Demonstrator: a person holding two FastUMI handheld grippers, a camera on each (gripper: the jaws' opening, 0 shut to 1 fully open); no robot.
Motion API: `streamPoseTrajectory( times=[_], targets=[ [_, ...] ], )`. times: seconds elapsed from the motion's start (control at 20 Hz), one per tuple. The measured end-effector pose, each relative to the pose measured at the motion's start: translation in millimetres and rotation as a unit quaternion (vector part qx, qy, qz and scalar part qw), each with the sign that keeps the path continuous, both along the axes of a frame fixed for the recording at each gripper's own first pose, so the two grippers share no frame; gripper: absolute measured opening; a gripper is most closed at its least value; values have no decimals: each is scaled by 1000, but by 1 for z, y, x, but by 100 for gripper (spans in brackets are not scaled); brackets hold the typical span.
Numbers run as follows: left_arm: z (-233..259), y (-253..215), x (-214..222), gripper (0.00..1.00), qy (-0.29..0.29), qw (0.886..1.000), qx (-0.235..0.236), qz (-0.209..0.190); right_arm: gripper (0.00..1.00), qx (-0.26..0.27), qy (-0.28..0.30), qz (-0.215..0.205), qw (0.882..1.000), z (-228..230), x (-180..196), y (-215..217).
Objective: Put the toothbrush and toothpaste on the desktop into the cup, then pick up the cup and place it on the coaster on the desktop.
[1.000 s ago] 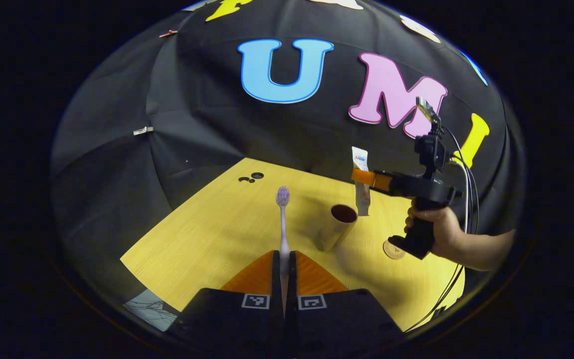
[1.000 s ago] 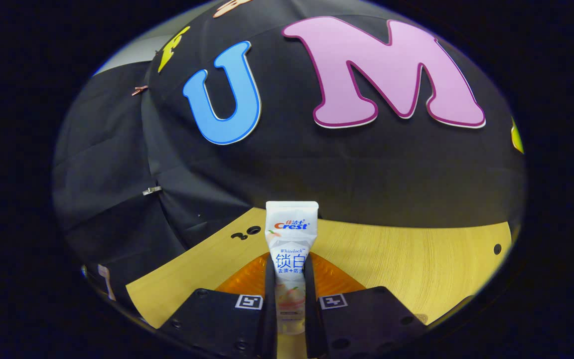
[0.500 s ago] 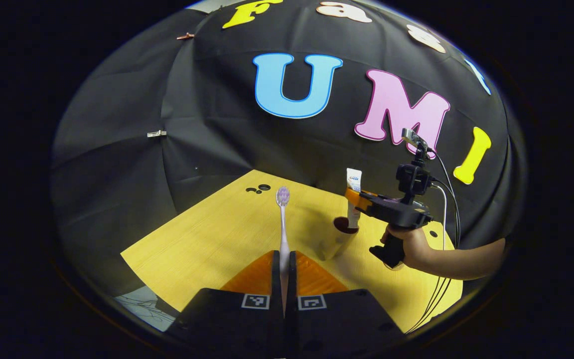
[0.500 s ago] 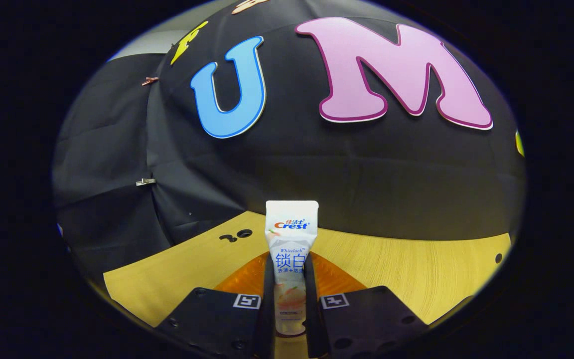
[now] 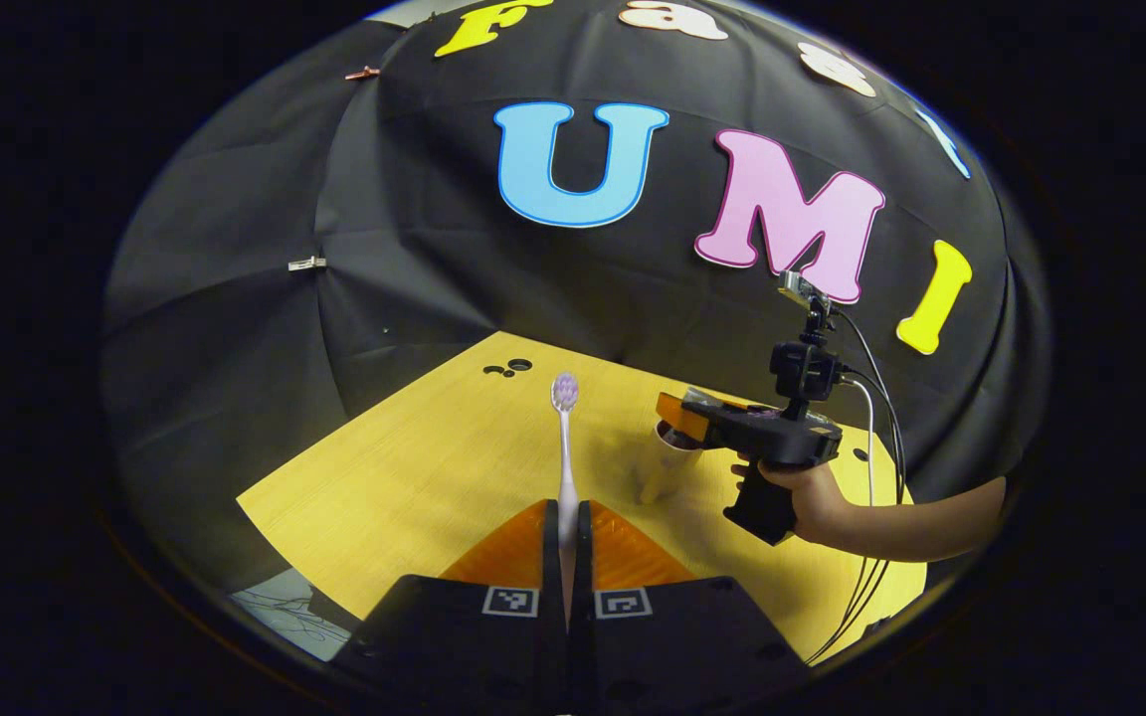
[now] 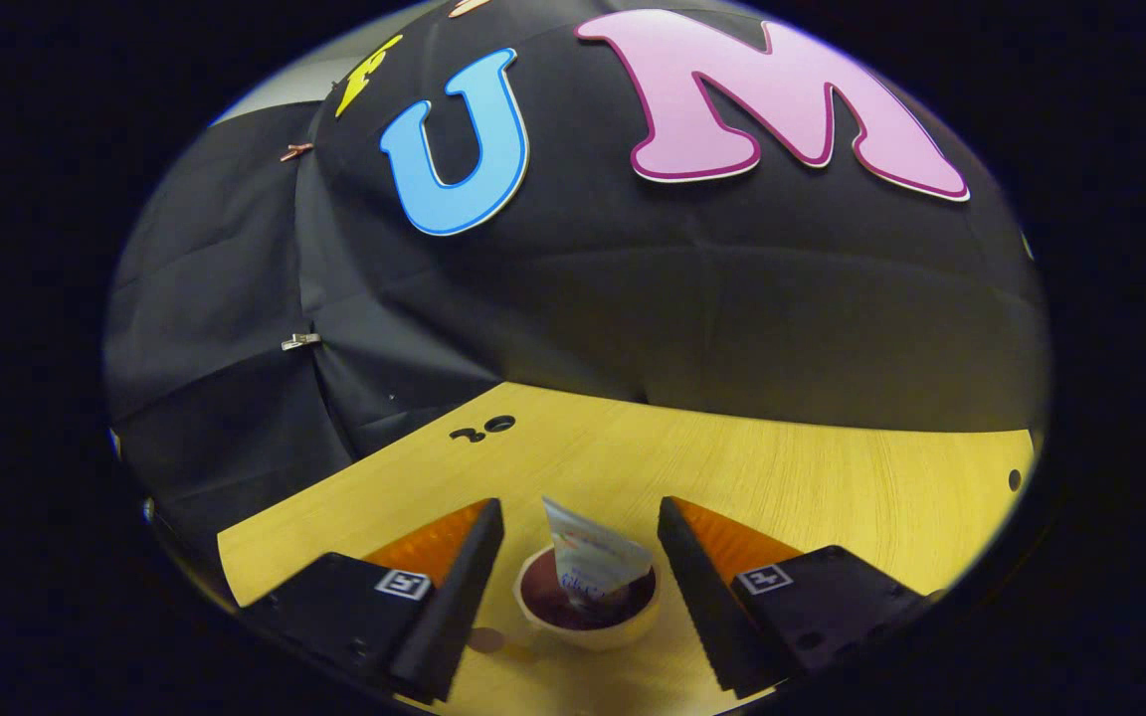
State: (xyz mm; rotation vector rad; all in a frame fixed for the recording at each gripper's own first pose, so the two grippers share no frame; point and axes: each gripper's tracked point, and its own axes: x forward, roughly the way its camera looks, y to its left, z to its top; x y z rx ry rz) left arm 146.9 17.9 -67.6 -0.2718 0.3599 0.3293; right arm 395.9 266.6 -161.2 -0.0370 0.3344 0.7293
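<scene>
My left gripper [image 5: 568, 515] is shut on the handle of a pale toothbrush [image 5: 564, 438], which stands upright with its purple bristle head on top. Beyond it to the right, on the wooden desktop [image 5: 414, 467], is the cream cup [image 5: 668, 467], partly covered by the right gripper [image 5: 677, 413] and the hand [image 5: 812, 487] holding it. In the right gripper view, my right gripper [image 6: 580, 511] is open just above the cup [image 6: 588, 622]. The toothpaste tube [image 6: 588, 562] leans inside the cup's dark interior, free of both fingers. A small brown disc [image 6: 481, 639], perhaps the coaster, peeks out left of the cup.
Small dark holes [image 5: 508, 368] mark the desktop's far left corner. Cables [image 5: 871, 587] hang from the right gripper over the table's right edge. Bare wood [image 6: 832, 477] stretches behind and right of the cup up to the black cloth wall.
The right gripper came down over the cup, opened, and let go of the toothpaste, which now sits in the cup. The left gripper still holds the toothbrush in about the same place.
</scene>
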Motion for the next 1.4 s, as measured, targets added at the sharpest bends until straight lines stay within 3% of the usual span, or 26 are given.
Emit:
streamPoseTrajectory(
  times=[0.05,0.25,0.6,0.95,1.4],
  targets=[
    [-1,-2,2,6,-1,1000,0,-2,99,4,3,0,1000,6,-6,-6],
    [5,-13,24,6,-23,1000,-3,-18,98,21,1,1,1000,39,-32,-36],
    [34,-32,110,6,-101,991,18,-85,98,25,-5,-50,998,75,-63,-134],
    [62,-44,205,6,-180,971,41,-154,98,5,12,-139,990,63,-65,-226],
    [25,-29,287,6,-223,962,21,-156,98,-31,54,-197,978,13,-85,-285]
  ],
)
